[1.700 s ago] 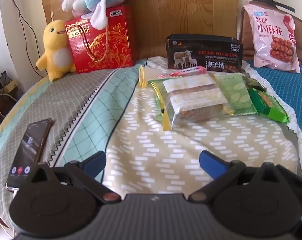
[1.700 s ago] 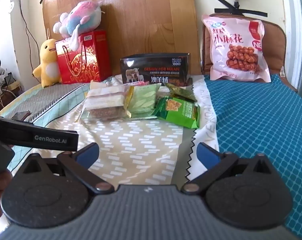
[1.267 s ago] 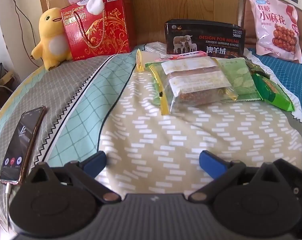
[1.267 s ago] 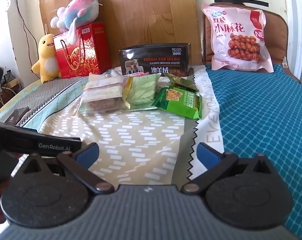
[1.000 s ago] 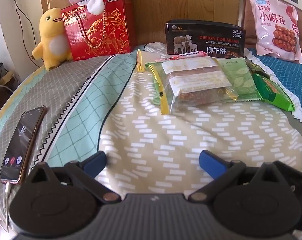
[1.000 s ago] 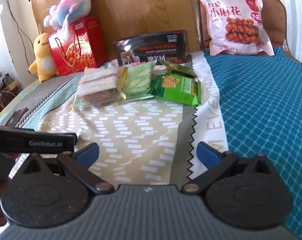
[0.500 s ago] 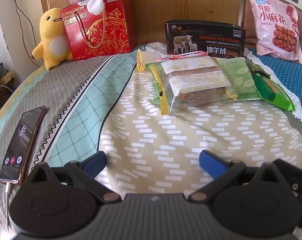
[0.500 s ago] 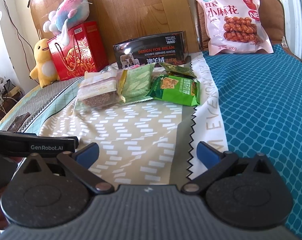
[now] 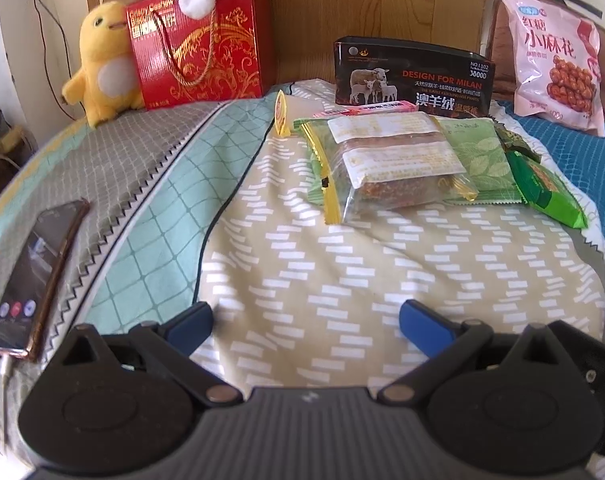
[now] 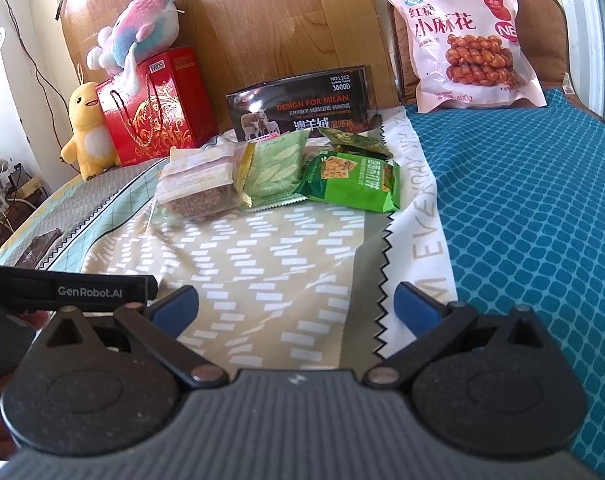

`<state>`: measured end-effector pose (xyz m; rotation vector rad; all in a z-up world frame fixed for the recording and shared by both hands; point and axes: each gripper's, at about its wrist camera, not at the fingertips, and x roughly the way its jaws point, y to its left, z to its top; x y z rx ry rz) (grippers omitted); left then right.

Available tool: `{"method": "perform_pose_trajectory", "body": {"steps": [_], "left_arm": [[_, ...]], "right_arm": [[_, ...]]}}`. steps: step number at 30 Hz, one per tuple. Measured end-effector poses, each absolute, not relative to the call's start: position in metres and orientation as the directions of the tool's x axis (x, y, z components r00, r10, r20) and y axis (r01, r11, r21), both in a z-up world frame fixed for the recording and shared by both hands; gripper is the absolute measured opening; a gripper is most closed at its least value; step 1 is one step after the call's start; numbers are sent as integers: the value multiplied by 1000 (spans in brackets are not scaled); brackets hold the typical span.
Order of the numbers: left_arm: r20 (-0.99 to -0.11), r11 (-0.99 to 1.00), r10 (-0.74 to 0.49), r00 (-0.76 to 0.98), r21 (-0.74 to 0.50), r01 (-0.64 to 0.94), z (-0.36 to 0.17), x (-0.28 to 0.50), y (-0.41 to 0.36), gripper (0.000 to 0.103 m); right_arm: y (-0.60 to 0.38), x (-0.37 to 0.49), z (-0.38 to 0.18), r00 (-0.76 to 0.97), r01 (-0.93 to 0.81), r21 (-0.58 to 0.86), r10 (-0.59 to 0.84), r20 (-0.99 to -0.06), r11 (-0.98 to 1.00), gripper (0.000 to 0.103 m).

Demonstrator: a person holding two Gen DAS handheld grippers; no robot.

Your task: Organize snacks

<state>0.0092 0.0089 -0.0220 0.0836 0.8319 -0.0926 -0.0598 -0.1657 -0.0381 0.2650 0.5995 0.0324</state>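
Snack packets (image 9: 398,164) clustered near the far edge of the bed (image 9: 342,280), against a black box (image 9: 412,76), pink bag (image 10: 462,44) propped at the far right corner, left gripper (image 9: 306,318) and right gripper (image 10: 296,300) held spread apart, nothing gripped, phone (image 9: 34,280) laid by the left edge.

Clear packet (image 9: 394,168): you see brown cake bars with white labels, lying flat on the bed.
Pale green packet (image 10: 276,172): flat, touching its right side.
Bright green packet (image 10: 352,182): flat, rightmost, overlapping the pale one.
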Motion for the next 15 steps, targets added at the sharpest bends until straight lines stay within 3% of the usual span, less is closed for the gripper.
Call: {"method": "perform_pose_trajectory", "body": {"steps": [7, 9, 13, 15], "left_arm": [[-667, 965, -186, 722, 14, 261, -33, -11, 32, 103], [-662, 951, -238, 710, -8, 311, -32, -14, 42, 103], [-632, 932, -350, 691, -162, 324, -8, 5, 70, 103], [-610, 920, -391, 689, -228, 319, 5, 24, 77, 96]], "right_arm": [[-174, -60, -32, 850, 32, 300, 132, -510, 953, 103], [-176, -55, -25, 859, -4, 289, 151, -488, 957, 96], [-175, -23, -11, 827, -137, 260, 255, -501, 956, 58], [-170, 0, -8, 797, -200, 238, 299, -525, 951, 50]]}}
